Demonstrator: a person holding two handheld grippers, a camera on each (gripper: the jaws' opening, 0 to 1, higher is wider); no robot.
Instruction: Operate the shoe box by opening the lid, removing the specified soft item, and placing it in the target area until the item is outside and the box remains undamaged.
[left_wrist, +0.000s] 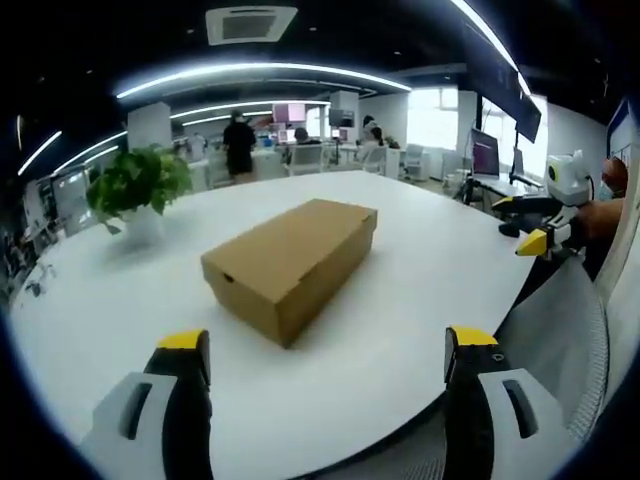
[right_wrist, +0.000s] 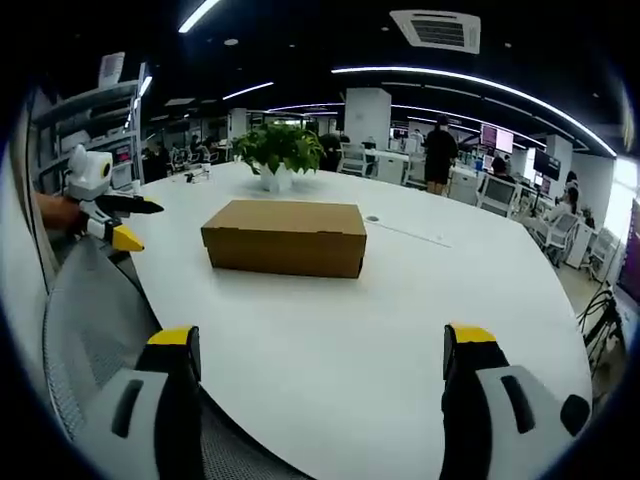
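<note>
One box, one plant, two grippers.
A closed plain cardboard box (left_wrist: 291, 262) lies on the smooth white round table (left_wrist: 400, 320) near a leafy plant (left_wrist: 138, 185); left gripper (left_wrist: 328, 355) and right gripper (right_wrist: 325, 350) both gape apart.

The shoe box (left_wrist: 290, 263) ahead of the left gripper (left_wrist: 327, 360) is plain brown cardboard — no pattern on it. It sits on a white table (left_wrist: 400, 290). The left gripper's jaws are black with yellow tips and grey sides. Far off to its right, the right gripper (left_wrist: 545, 232) shows a yellow tip, black jaws and a white body.

In the right gripper view, the same brown box (right_wrist: 285, 237) lies straight ahead of the right gripper (right_wrist: 320, 360), whose jaws are also black, yellow-tipped and grey. Beyond the box stands a plant (right_wrist: 276, 148) with green leaves in a white pot. A grey chair back (right_wrist: 95, 330) sits low, left of the jaws.
</note>
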